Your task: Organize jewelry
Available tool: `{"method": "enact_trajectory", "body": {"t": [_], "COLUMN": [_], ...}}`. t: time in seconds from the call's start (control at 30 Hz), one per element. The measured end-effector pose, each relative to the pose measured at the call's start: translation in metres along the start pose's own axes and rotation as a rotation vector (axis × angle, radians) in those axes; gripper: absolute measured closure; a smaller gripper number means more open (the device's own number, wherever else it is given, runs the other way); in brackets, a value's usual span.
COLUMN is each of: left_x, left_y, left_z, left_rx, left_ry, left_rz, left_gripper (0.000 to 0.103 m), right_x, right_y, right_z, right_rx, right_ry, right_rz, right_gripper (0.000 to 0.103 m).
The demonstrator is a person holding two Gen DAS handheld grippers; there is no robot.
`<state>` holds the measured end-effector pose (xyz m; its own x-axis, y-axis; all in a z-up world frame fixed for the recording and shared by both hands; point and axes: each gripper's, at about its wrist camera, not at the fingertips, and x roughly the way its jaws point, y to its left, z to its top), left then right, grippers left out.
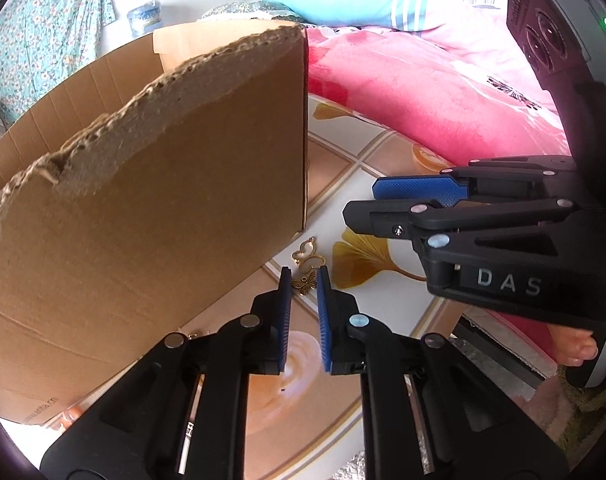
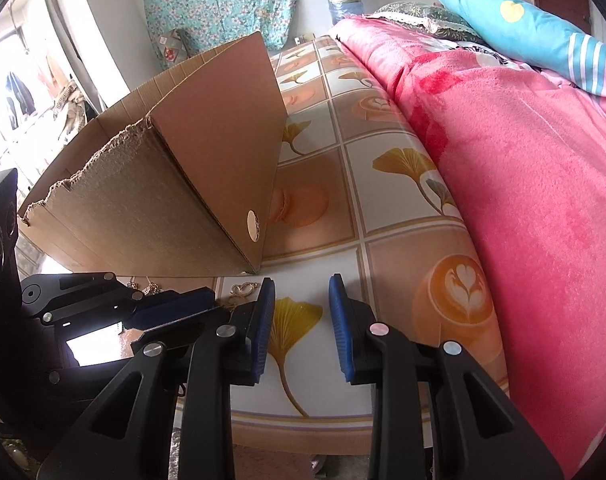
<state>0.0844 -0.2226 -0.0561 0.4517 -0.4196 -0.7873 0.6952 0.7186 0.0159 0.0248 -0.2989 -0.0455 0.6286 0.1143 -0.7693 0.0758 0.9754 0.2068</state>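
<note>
A small gold butterfly charm (image 1: 306,283) is being pinched between the blue pads (image 1: 285,312) of the left gripper (image 1: 303,280), low in the frame's centre. A gold looped pendant (image 1: 307,254) is lying just above, beside the cardboard box (image 1: 143,200). The right gripper (image 2: 301,292) is being held spread over the patterned mat (image 2: 403,248), empty.

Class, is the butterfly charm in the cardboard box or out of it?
Out: the butterfly charm lies on the mat beside the cardboard box.
</note>
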Motion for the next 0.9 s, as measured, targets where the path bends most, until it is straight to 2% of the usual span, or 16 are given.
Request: {"method": "enact_trajectory", "body": {"t": [0.07, 0.2, 0.33, 0.43, 0.5, 0.83, 0.9], "left_x": [-0.002, -0.007, -0.012, -0.015, -0.014, 0.003, 0.001], "left_y": [0.002, 0.006, 0.009, 0.008, 0.007, 0.0, 0.002], "left_z": [-0.002, -0.008, -0.013, -0.011, -0.008, 0.001, -0.001], "left_rx": [-0.009, -0.011, -0.025, -0.017, -0.007, 0.034, 0.032], "left_ry": [0.008, 0.015, 0.018, -0.009, -0.018, -0.024, -0.028], "left_rz": [-0.013, -0.009, -0.039, -0.05, -0.04, -0.019, -0.02], "left_gripper": [0.103, 0.103, 0.103, 0.099, 0.088, 0.087, 0.091], "right_x": [0.0, 0.0, 0.0, -0.001, 0.0, 0.001, 0.002], "right_y": [0.0, 0.002, 0.004, 0.002, 0.0, -0.002, -0.001], "right_z": [0.0, 0.001, 0.002, 0.004, 0.006, 0.006, 0.007], "right_rx": [-0.002, -0.018, -0.031, -0.02, -0.012, 0.003, -0.001], "right_ry": [0.001, 0.008, 0.008, 0.004, 0.006, 0.011, 0.011], "right_rz": [0.001, 0.012, 0.012, 0.008, 0.004, -0.007, -0.006], "right_gripper": [0.075, 0.075, 0.075, 0.075, 0.075, 0.075, 0.075]}}
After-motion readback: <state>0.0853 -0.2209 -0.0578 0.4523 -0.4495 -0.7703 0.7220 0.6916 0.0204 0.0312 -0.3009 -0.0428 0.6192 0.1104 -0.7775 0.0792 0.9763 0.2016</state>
